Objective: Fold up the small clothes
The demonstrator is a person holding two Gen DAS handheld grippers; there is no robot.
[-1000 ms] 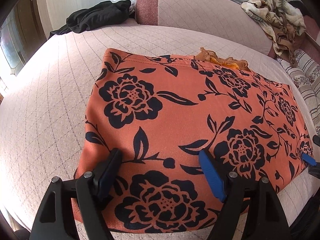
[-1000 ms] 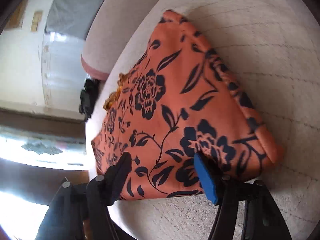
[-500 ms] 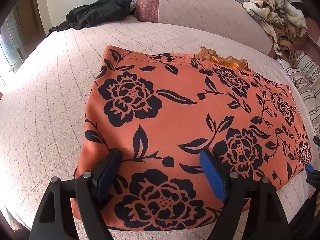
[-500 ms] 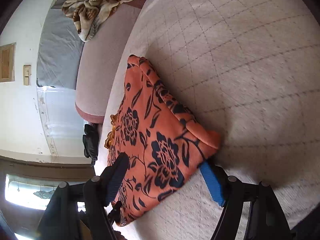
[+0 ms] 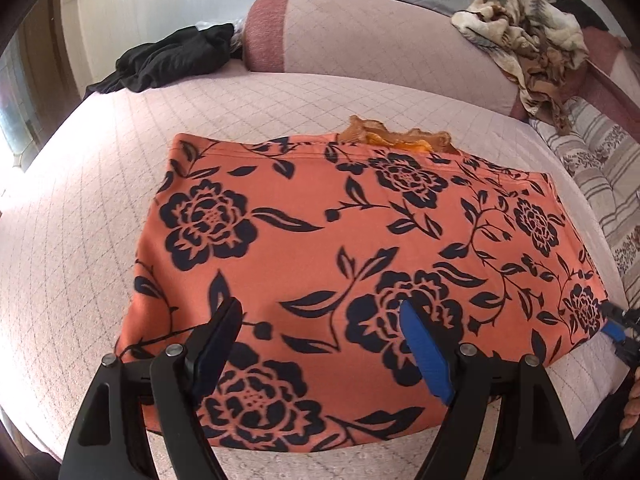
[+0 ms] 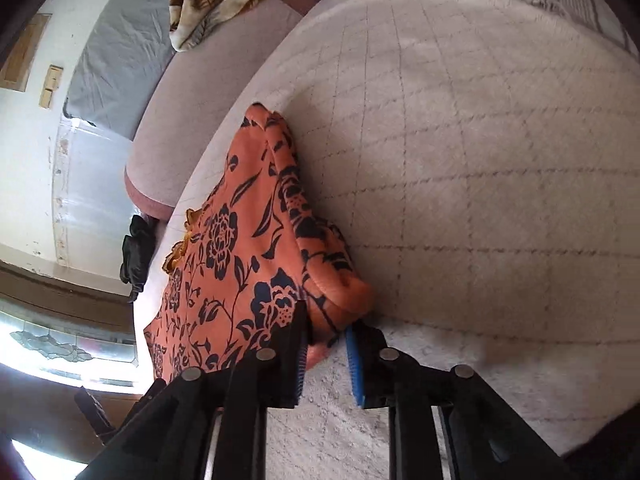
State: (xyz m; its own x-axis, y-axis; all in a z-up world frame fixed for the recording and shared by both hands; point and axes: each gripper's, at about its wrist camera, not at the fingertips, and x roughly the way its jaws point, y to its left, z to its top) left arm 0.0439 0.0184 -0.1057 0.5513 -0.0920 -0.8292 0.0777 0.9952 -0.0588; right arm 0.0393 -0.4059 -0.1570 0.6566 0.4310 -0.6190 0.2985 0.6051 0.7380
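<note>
My orange garment (image 5: pixel 360 248) with its dark flower print lies folded flat on the quilted pink bed (image 5: pixel 80 240), its far edge showing a bit of golden trim (image 5: pixel 394 140). My left tongs (image 5: pixel 324 344) stand wide apart above the near part of the cloth, gripping nothing; whether the pads brush the fabric I cannot tell. My right tongs (image 6: pixel 326 354) are at the garment's near right corner (image 6: pixel 340 292), and their jaws are closing with that bunched corner between them; the black pad lies against the cloth, while the blue pad (image 6: pixel 355 364) seems just short of it. In the left view the right tongs peek in at the cloth's right edge. Beyond the garment, a black piece of clothing (image 5: pixel 172 60) lies by the bolster (image 5: pixel 380 40), and a brown patterned blanket (image 5: pixel 528 32) is heaped on the bolster's right end.
</note>
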